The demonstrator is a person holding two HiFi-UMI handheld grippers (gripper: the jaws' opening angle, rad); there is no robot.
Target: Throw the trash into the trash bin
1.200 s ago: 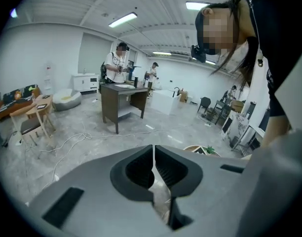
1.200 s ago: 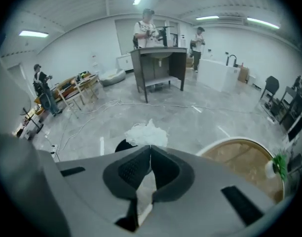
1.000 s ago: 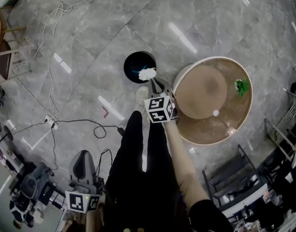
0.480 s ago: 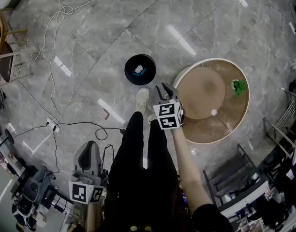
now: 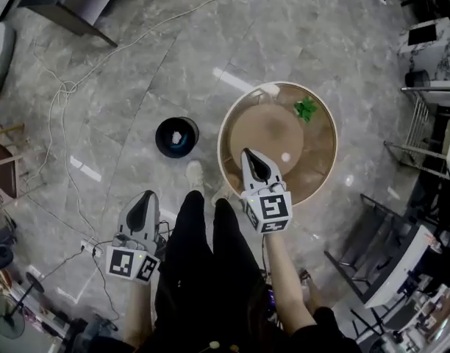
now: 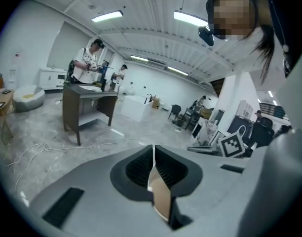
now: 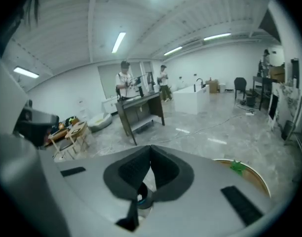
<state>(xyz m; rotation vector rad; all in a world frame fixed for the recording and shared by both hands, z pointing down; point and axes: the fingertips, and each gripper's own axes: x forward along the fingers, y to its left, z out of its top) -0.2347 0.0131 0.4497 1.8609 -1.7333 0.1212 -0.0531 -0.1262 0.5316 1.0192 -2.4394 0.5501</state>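
Note:
The black trash bin (image 5: pixel 176 136) stands on the grey floor, left of the round wooden table (image 5: pixel 322 169). A white wad of trash (image 5: pixel 176 137) lies inside it. My right gripper (image 5: pixel 248 154) is shut and empty, held over the table's near left part. The right gripper view shows its jaws (image 7: pixel 150 154) closed, with the bin (image 7: pixel 140 198) glimpsed below them. My left gripper (image 5: pixel 145 196) hangs low at the left beside the person's legs, shut with nothing in it (image 6: pixel 153 151). A green scrap (image 5: pixel 306 109) and a small white bit (image 5: pixel 285 157) lie on the table.
White cables (image 5: pixel 63 93) trail across the floor at the left, and a power strip (image 5: pixel 87 247) lies near the left gripper. A dark desk (image 5: pixel 70 2) stands at the top left, metal racks (image 5: pixel 423 123) at the right. People work at a desk (image 7: pixel 125 83) far off.
The right gripper let the white wad go into the bin, then rose and swung right over the table with its jaws shut again. The left gripper came forward and up beside the legs.

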